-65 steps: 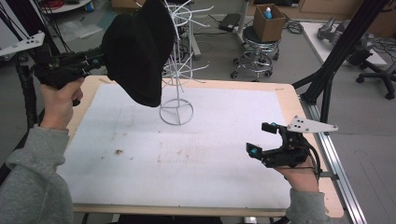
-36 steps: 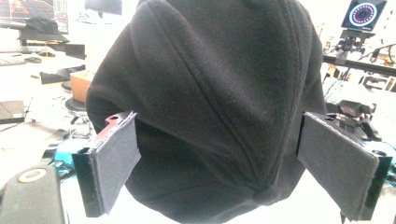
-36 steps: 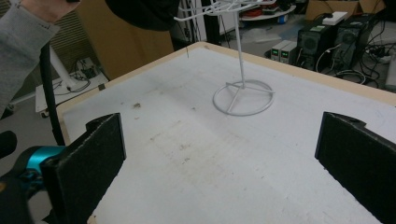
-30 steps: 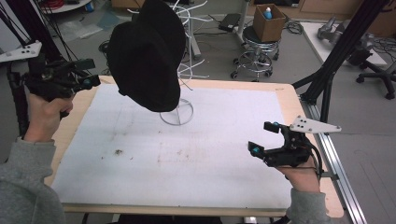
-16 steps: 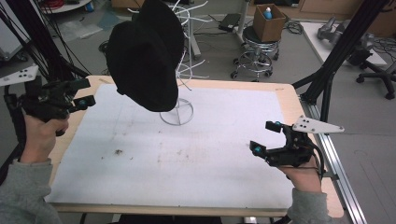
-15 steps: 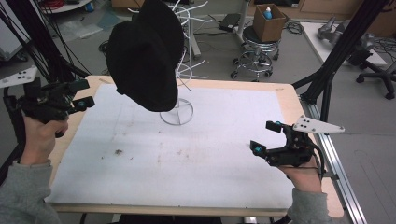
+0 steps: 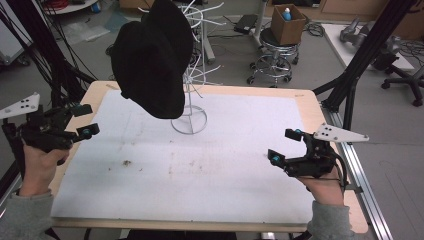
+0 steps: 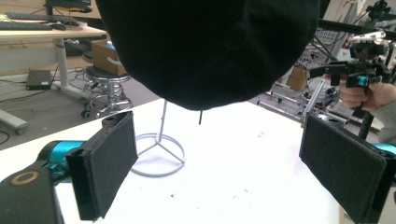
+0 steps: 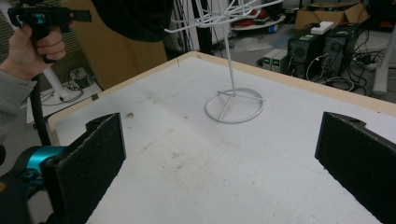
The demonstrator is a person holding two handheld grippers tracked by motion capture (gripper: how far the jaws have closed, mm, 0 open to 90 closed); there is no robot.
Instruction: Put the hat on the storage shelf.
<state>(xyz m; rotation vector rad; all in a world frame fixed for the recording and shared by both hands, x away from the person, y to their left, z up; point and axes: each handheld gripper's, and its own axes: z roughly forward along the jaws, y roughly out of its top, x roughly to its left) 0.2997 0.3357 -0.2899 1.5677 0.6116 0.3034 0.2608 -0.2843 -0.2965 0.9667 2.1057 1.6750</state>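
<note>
A: Hat (image 7: 150, 65) hangs on the wire stand (image 7: 192, 85) at the table's (image 7: 210, 175) far side, clear of the top.

B: Your left gripper (image 7: 82, 120) sits agape near it, empty. Right gripper (image 7: 284, 146) also spread, parked well apart, likely just clear.

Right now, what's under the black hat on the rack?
Under the black hat the white wire rack's thin pole drops to a ring base on the white table, with bare table below. The prongs holding the hat are covered.
</note>
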